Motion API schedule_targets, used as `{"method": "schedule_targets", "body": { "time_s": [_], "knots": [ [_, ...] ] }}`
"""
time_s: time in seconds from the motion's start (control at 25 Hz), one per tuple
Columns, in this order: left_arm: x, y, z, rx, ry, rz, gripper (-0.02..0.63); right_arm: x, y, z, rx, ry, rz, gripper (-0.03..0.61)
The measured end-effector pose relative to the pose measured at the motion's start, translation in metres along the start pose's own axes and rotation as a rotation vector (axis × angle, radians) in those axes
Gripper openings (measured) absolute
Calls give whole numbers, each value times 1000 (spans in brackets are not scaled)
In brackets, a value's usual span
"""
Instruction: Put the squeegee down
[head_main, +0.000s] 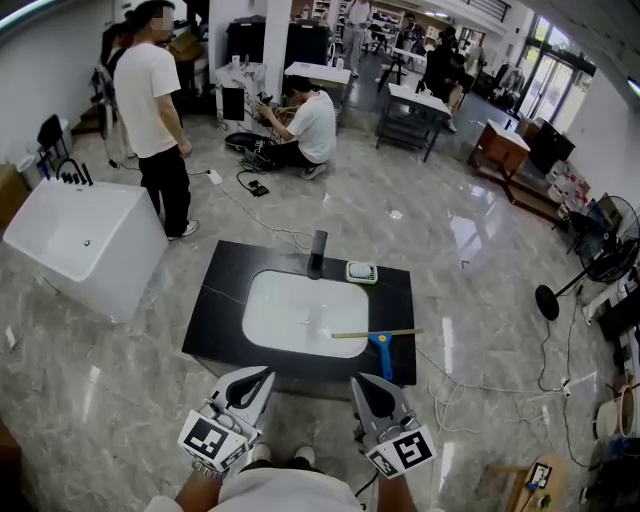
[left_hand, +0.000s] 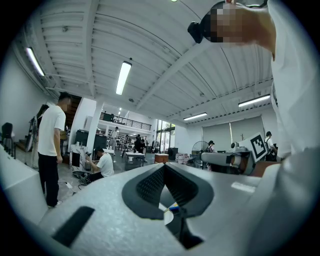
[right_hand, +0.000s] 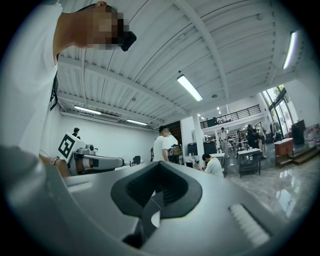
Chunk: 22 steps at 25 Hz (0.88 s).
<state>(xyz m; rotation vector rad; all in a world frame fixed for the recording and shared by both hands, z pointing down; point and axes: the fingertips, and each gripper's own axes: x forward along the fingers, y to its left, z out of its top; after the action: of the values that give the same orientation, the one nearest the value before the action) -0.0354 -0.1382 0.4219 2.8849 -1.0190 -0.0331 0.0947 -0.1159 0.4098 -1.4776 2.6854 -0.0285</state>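
Far to my left a white bathtub (head_main: 85, 240) sits on the marble floor, with a person in a white shirt (head_main: 150, 110) standing just behind it. My left gripper (head_main: 268, 372) points level over the near edge of the black countertop (head_main: 220, 300). Its jaws are together at the tips and there is nothing between them. In the left gripper view (left_hand: 164, 167) I see only a sliver of the basin through the gap below the tips.

Ahead of me is the white sink basin (head_main: 300, 310), with a dark faucet (head_main: 317, 255) at its far rim and a small white and green dish (head_main: 362, 271) just right of that. The squeegee (head_main: 380, 340) lies flat. Its yellow blade crosses the basin's right rim onto the black top and its blue handle points back toward me. Neither gripper touches it.

My right gripper (head_main: 357, 380) hangs just short of that handle, jaws closed together and empty, as the right gripper view (right_hand: 159, 165) confirms. Far right stands a black floor fan (head_main: 600, 265).
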Motion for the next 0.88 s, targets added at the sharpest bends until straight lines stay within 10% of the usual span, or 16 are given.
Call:
{"method": "schedule_targets", "body": {
  "time_s": [0.88],
  "knots": [
    [0, 2, -3, -1, -4, -2, 3, 2, 2, -1, -18, 3, 3, 11]
  ]
}}
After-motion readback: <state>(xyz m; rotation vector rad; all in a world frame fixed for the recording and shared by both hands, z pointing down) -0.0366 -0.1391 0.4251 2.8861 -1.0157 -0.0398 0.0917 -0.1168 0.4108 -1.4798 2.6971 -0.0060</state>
